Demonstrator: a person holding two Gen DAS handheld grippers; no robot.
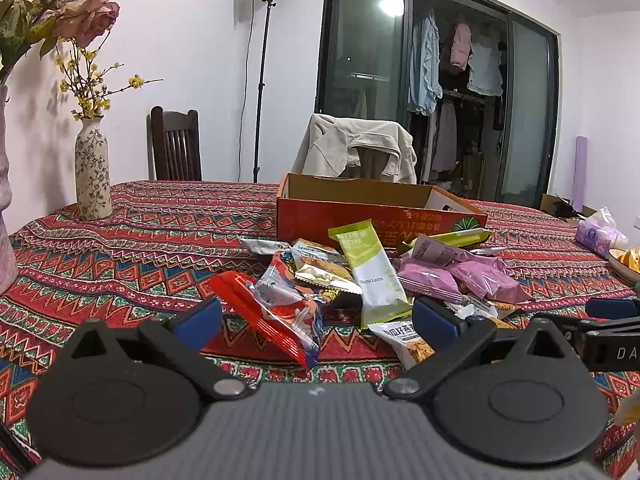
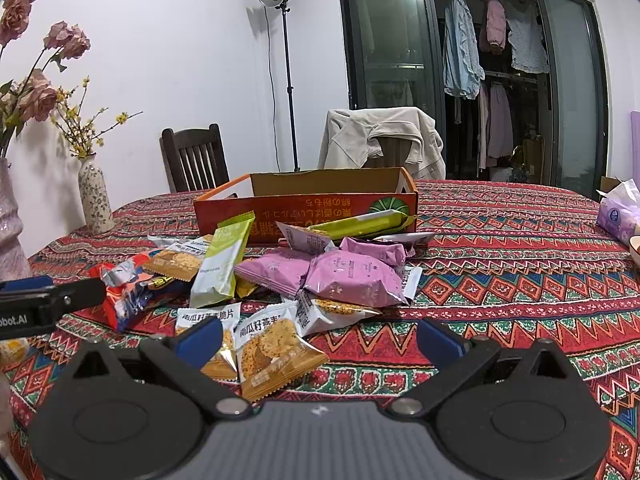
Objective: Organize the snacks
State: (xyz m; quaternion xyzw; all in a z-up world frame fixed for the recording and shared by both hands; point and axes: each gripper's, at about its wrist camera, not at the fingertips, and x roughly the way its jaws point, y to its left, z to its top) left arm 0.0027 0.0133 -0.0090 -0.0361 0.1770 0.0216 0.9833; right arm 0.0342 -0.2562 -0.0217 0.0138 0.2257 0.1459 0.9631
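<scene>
Two claws hover wide open and empty over the patterned red table: the left claw has a red-and-silver foil snack packet just ahead between its fingers, and the right claw has an orange-and-white cracker packet likewise. Beyond both lie a green-and-white bar wrapper and pink pouches, then the open orange cardboard box farthest.

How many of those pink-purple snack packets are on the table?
3, perhaps more hidden. A big pink-purple plastic packet lies front right in the pile, a flatter one touches its left side, and a smaller one sits behind, nearer the orange cardboard box.
</scene>
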